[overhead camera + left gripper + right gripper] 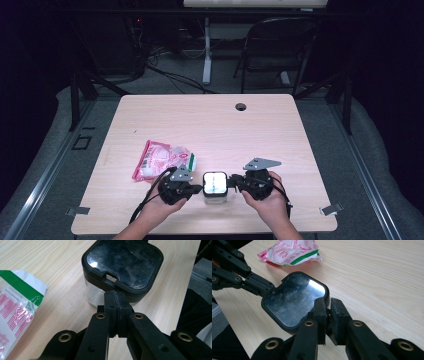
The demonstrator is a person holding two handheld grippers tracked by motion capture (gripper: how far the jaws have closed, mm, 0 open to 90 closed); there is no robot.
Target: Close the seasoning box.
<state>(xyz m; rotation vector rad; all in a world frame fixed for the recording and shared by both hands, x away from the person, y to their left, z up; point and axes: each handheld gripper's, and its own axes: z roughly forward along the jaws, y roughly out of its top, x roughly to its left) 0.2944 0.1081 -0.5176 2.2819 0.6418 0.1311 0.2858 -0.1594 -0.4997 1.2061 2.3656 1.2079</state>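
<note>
Lidded clear container (215,187) (contents hidden) stands on table (210,125).

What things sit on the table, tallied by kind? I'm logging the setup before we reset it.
Clear container with black lid: 1
Pink, white and green plastic packet: 1
Hand-held grippers at the container, left gripper and right gripper: 2
Total: 4

We see a pale wooden table (215,120); a lidded clear container (215,187) stands near its front edge, a pink-printed packet (162,159) just left of the container.
</note>
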